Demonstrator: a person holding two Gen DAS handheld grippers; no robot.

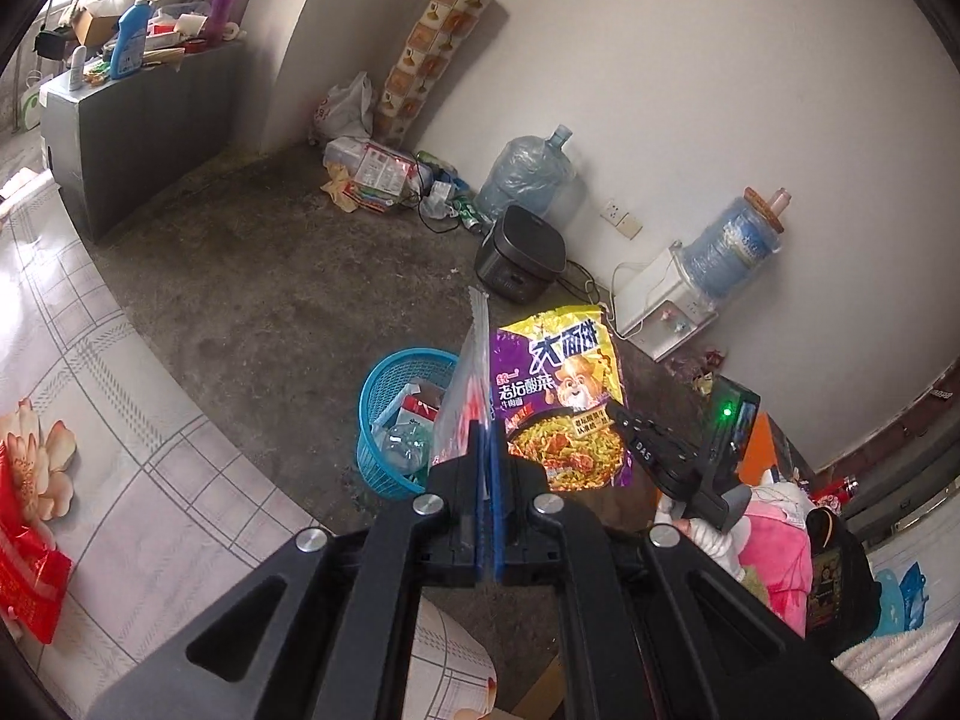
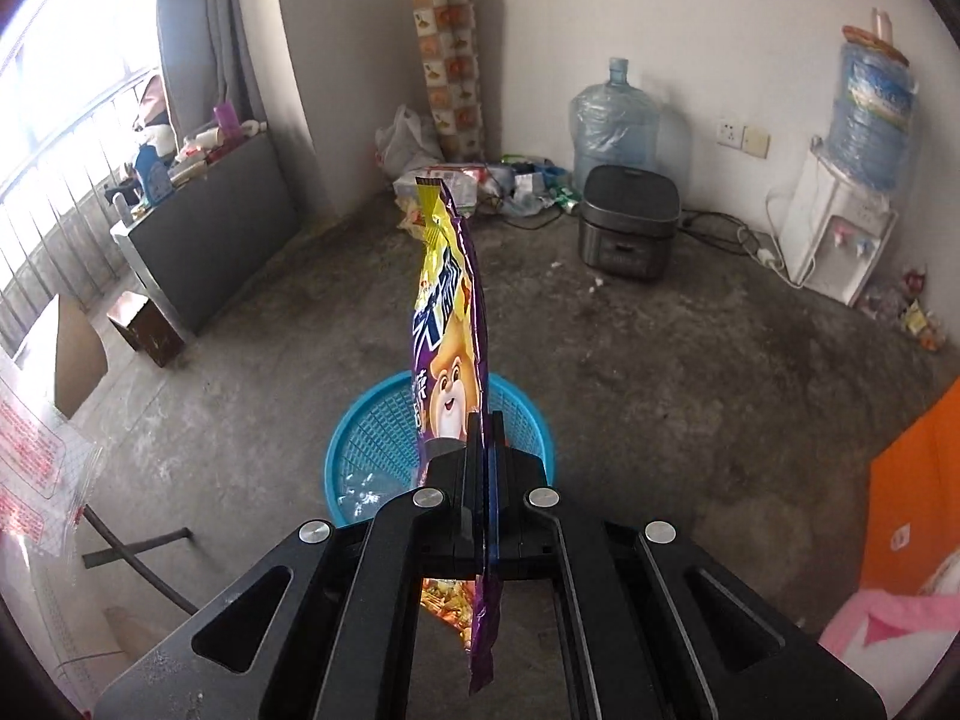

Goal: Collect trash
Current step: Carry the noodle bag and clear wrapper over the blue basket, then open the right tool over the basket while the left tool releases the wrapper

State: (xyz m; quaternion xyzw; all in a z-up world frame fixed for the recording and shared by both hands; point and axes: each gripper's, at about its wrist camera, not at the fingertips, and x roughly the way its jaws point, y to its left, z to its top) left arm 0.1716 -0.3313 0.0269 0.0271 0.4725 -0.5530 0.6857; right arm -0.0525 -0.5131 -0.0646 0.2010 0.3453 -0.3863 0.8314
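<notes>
Carrying step: right gripper [image 2: 487, 420] clamps noodle wrapper [image 2: 447, 312], left gripper [image 1: 486, 429] pinches clear bag [image 1: 462, 384], blue basket [image 2: 372, 450] just beyond fingertips, next release over it

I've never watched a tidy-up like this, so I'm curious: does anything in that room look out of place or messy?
Yes. A heap of wrappers, bags and cans is strewn on the bare floor in the far corner, and more scraps lie beside the water dispenser. None of it is in the blue basket.

A black rice cooker [image 2: 630, 222] stands between two water jugs [image 2: 612, 126] by the wall.
</notes>
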